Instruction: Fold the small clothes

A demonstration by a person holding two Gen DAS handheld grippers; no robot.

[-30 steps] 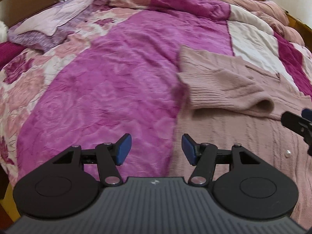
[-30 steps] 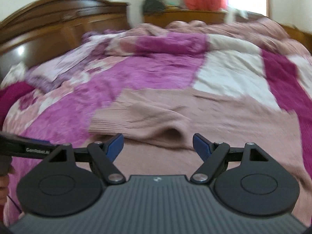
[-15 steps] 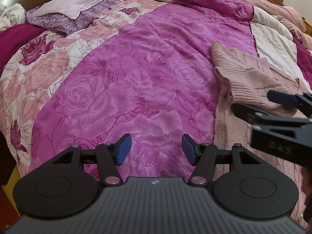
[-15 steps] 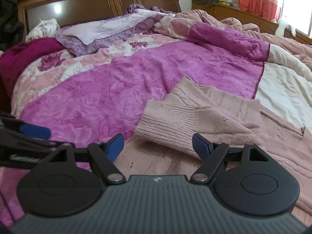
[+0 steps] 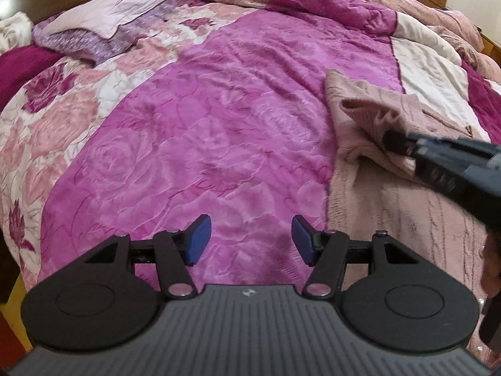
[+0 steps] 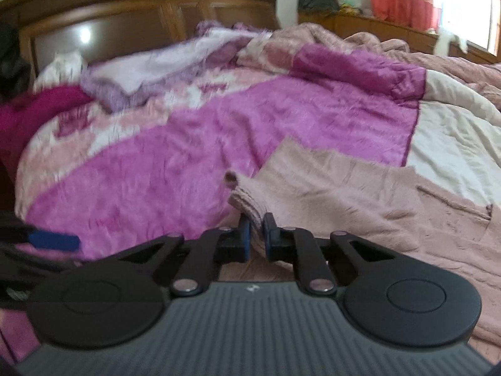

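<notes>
A dusty-pink knit sweater (image 6: pixel 344 194) lies spread on the bed at the right, one sleeve folded across its body. My right gripper (image 6: pixel 256 228) is closing its jaws on the ribbed sleeve cuff (image 6: pixel 247 197); the blue pads press the knit between them. In the left wrist view the right gripper (image 5: pixel 394 139) reaches in from the right and the cuff (image 5: pixel 369 116) stands bunched up off the sweater. My left gripper (image 5: pixel 250 241) hovers open over the magenta quilt, left of the sweater's edge, with nothing between its fingers. Its blue fingertip (image 6: pixel 53 241) shows at the right wrist view's left edge.
The magenta rose-patterned quilt (image 5: pixel 219 125) covers the bed's middle. A lilac cloth (image 5: pixel 103 28) lies rumpled near the wooden headboard (image 6: pixel 125 15). A heap of pink bedding (image 6: pixel 344 40) sits at the back right. A dark red cloth (image 5: pixel 22 62) lies at the far left.
The right gripper's jaws went from wide open to closed on the sleeve cuff, and the cuff has bunched upward. The left gripper stays open in about the same place.
</notes>
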